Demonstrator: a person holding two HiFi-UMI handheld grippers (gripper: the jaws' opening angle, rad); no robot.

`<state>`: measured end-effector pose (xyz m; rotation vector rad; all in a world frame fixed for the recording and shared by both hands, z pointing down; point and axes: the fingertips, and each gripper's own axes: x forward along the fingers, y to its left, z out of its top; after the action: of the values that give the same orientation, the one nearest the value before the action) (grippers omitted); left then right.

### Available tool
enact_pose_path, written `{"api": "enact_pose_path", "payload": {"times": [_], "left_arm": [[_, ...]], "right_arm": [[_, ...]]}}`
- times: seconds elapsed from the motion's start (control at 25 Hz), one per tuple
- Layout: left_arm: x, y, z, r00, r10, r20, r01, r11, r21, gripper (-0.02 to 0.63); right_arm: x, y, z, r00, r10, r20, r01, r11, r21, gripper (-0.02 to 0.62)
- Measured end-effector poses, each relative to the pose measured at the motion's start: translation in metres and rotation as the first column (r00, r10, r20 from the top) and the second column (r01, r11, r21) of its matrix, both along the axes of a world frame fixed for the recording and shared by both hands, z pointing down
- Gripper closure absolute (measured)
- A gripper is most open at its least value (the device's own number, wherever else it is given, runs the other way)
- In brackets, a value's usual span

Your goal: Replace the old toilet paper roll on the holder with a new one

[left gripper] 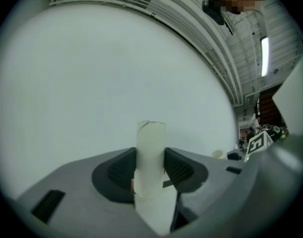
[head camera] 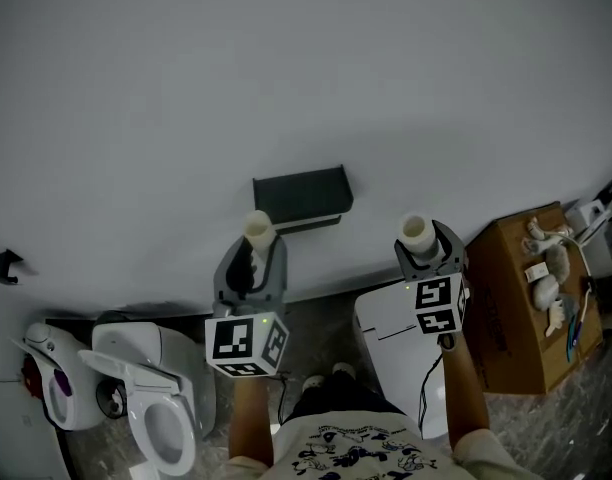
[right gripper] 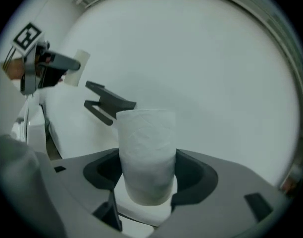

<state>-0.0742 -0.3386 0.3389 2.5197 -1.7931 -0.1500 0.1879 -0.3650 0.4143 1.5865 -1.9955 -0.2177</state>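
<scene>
Black holder (head camera: pixel 302 196) is hanging on the wall (head camera: pixel 286 78) between the left tool (head camera: pixel 254 251), clamping a cardboard tube (head camera: pixel 258 228), and the right tool (head camera: pixel 426 251), clamping a toilet paper roll (head camera: pixel 416 231); a toilet (head camera: pixel 156 413) is standing below-left.

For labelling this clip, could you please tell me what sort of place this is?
Most likely a bathroom, perhaps a staged one: a toilet, a dark wall-mounted paper holder and a toilet paper roll show it.

The left forearm (head camera: pixel 248 420) and right forearm (head camera: pixel 466 380) rise from the bottom edge of the head view (side by side). The left gripper (head camera: pixel 256 246), lower centre, is clamped on a bare tube (left gripper: pixel 150 150). The right gripper (head camera: pixel 426 240), right of centre, grips a paper roll (right gripper: pixel 145 152).
</scene>
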Motion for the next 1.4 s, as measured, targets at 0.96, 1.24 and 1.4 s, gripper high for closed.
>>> {"api": "enact_pose_path", "payload": {"times": [0.96, 1.24, 1.4], "left_arm": [[-0.049, 0.008, 0.002, 0.993, -0.106, 0.043, 0.106, 0.994, 0.001, 0.423], [-0.074, 0.012, 0.007, 0.988, -0.148, 0.053, 0.149, 0.989, -0.02, 0.423], [-0.084, 0.016, 0.009, 0.983, -0.176, 0.049, 0.178, 0.984, -0.024, 0.423]], "right_arm": [[-0.039, -0.072, 0.032, 0.461, -0.014, -0.887, 0.125, 0.991, 0.049, 0.284], [-0.063, -0.082, 0.042, 0.443, -0.028, -0.896, 0.138, 0.99, 0.037, 0.284], [-0.074, -0.083, 0.047, 0.469, -0.052, -0.882, 0.153, 0.988, 0.023, 0.284]]}}
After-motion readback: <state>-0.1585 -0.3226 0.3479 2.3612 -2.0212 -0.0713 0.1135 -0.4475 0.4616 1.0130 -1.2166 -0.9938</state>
